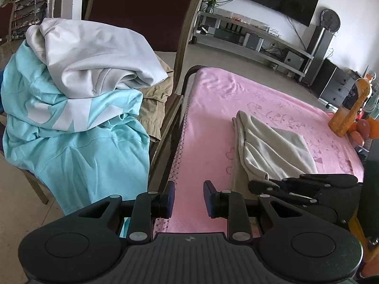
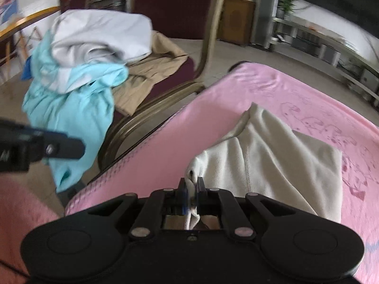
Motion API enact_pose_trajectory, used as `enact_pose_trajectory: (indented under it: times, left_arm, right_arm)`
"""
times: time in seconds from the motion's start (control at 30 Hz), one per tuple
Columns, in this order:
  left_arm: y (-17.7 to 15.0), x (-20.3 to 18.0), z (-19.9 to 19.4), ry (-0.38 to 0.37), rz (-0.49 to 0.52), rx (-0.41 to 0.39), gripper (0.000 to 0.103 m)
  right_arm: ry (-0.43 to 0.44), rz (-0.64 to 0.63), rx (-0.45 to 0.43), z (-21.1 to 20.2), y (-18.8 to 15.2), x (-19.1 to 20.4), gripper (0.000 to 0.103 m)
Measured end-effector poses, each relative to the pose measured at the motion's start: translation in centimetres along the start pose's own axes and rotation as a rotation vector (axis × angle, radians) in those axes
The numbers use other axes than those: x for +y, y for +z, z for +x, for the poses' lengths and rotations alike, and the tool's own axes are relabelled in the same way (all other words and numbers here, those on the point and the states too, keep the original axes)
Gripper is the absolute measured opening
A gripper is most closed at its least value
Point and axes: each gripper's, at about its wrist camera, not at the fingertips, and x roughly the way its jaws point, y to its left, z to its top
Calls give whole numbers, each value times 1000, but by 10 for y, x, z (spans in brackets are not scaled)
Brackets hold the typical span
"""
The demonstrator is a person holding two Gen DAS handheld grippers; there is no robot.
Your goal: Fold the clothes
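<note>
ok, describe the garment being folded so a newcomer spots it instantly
Find the pink blanket covering the table beside the chair piled with clothes. The cream garment lies alone on it, one corner pinched in the right gripper. Unlike the turquoise, white and tan pieces, it is off the chair.

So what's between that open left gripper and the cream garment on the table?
Only bare pink blanket. The left wrist view shows the left gripper open, with the cream garment beyond, to its right.

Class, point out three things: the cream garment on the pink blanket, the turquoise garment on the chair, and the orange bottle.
cream garment (image 2: 272, 146), right wrist view, on its middle folds.
turquoise garment (image 1: 78, 151), left wrist view, on its hanging front.
orange bottle (image 1: 350, 108), left wrist view, on its body.
</note>
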Motion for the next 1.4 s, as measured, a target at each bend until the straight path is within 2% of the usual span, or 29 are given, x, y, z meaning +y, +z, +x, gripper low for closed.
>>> enact_pose_trajectory:
  times: [0.07,0.1,0.13,0.23,0.3,0.33,0.4,0.43,0.53,0.57,0.63,0.7,0.77,0.83,0.9,0.93,0.97,1.0,1.1,1.2,1.3,1.4]
  left_arm:
    - [1,-3,2,15,9,6,26]
    - [0,-4,2,24,12,8,26]
    - [0,-5,2,33,16,10,26]
    - [0,-10,3,45,40,13,26]
    - [1,-19,3,29,77,13,25]
    - [1,-24,3,20,96,13,21]
    - [1,-33,4,4,133,13,20]
    - [3,-43,8,-21,159,13,20]
    - [6,-79,30,-100,242,21,21]
    - [6,-92,42,-123,272,27,22]
    - [-3,-101,52,-94,351,71,16]
    - [-14,-109,60,-59,431,117,16]
    - [-24,-116,68,-23,511,164,17]
    - [-34,-124,77,13,590,211,17]
    - [-45,-131,85,49,670,258,17]
    - [-47,-128,84,65,675,281,17]
    - [-49,-124,82,82,675,305,12]
    - [-47,-120,77,78,652,298,11]
    - [-23,-104,43,-84,531,174,17]
    - [3,-101,21,-135,473,20,17]
    - [23,-110,33,-136,425,-37,18]
    - [30,-128,76,-143,395,16,17]
  right_arm:
    - [63,-20,40,3,-1,-4,9]
    - [107,-21,65,5,-1,-7,18]
    - [157,6,75,2,-1,-12,20]
    - [303,151,71,-22,-1,-38,23]
    - [341,270,72,-45,-7,-66,26]
    - [341,332,69,-57,-12,-81,29]
    - [304,439,58,-78,-24,-108,42]
    - [274,487,51,-87,-30,-121,42]
    - [165,599,45,-98,-52,-152,34]
    - [151,616,50,-96,-57,-156,27]
    - [160,655,62,-88,-66,-160,26]
    - [168,645,64,-79,-69,-158,26]
    - [151,565,70,-69,-70,-150,27]
    - [118,459,162,-54,-77,-140,28]
    - [83,416,234,-52,-84,-134,27]
    - [72,405,255,-55,-85,-133,26]
    - [57,407,269,-62,-84,-134,25]
    - [47,411,256,-72,-82,-137,25]
    - [34,444,158,-108,-69,-159,26]
    - [17,475,48,-140,-46,-186,26]
    - [-22,429,0,-141,-28,-201,26]
    - [-32,400,-5,-118,-22,-215,26]
